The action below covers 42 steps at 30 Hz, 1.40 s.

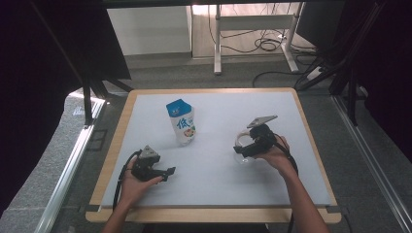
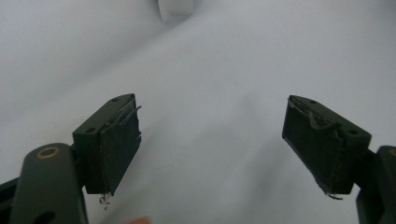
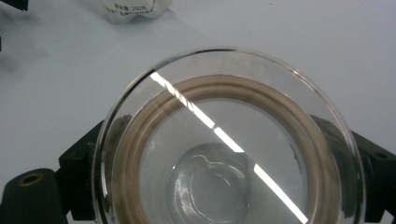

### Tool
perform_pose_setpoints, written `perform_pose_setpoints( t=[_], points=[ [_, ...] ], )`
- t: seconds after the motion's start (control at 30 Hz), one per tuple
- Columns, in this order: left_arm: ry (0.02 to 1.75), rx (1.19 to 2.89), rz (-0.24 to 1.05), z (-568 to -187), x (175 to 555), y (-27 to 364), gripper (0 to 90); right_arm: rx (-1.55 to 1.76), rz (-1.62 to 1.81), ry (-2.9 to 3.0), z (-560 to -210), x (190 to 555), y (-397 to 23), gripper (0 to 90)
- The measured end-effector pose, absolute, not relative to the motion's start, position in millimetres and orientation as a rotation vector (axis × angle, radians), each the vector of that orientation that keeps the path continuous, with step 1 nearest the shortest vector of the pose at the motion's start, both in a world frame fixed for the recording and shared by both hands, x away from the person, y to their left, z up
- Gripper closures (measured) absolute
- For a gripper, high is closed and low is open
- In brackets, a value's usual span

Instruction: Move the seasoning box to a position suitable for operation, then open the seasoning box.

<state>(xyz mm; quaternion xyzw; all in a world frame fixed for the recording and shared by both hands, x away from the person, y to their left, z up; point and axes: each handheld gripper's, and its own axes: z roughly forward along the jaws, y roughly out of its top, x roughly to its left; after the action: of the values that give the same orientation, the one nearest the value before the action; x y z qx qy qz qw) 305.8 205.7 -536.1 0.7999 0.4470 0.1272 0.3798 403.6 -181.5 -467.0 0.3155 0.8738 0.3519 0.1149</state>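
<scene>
Nearest the person, at about seven o'clock on the pale grey table (image 1: 218,179), the left gripper (image 1: 170,171) rests low over the mat with its tips turned toward three o'clock; in the left gripper view its two black, fabric-faced jaws stand wide apart with bare matte surface between them, the pad edges frayed. Farther in, at about four o'clock from the table's middle, the right gripper (image 1: 239,150) has its jaws set against the two sides of a clear glass (image 1: 241,147), gripping it. In the right gripper view the glass (image 3: 224,140) is round and smooth, its mouth facing the camera, so its long axis runs along the jaws; a tan ring circles inside the wall, and a bright streak of reflected light crosses it diagonally. Farthest, toward eleven o'clock, a soft white pouch (image 1: 182,122) with a blue top and blue print stands upright, well apart from both grippers.
</scene>
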Motion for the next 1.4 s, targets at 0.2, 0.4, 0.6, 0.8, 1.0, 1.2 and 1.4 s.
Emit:
perform_pose_setpoints(
  t=[0.2, 0.4, 0.6, 0.8, 1.0, 1.2, 1.4],
  points=[
    [1.132, 2.045, 0.330, -534, 306, 203, 18.9, 0.948, 1.075, 2.524, -460, 401, -183, 5.6],
    [1.133, 2.033, 0.343, -533, 306, 203, 18.8, 0.986, 1.228, 2.384, -433, 393, -195, 4.6],
    [1.122, 2.012, 0.373, -530, 305, 205, 18.9, 0.980, 1.356, 2.266, -419, 382, -213, 22.9],
    [1.109, 2.003, 0.380, -529, 304, 205, 20.0, 0.939, 1.384, 2.222, -415, 362, -222, 49.8],
    [1.109, 1.982, 0.415, -526, 302, 205, 23.2, 0.934, 1.397, 2.183, -418, 349, -229, 75.1],
    [1.110, 1.988, 0.408, -527, 300, 203, 31.6, 0.924, 1.397, 2.173, -427, 339, -235, 89.1],
    [1.118, 1.984, 0.404, -529, 300, 202, 34.6, 0.929, 1.393, 2.152, -431, 336, -241, 89.7]
  ],
)
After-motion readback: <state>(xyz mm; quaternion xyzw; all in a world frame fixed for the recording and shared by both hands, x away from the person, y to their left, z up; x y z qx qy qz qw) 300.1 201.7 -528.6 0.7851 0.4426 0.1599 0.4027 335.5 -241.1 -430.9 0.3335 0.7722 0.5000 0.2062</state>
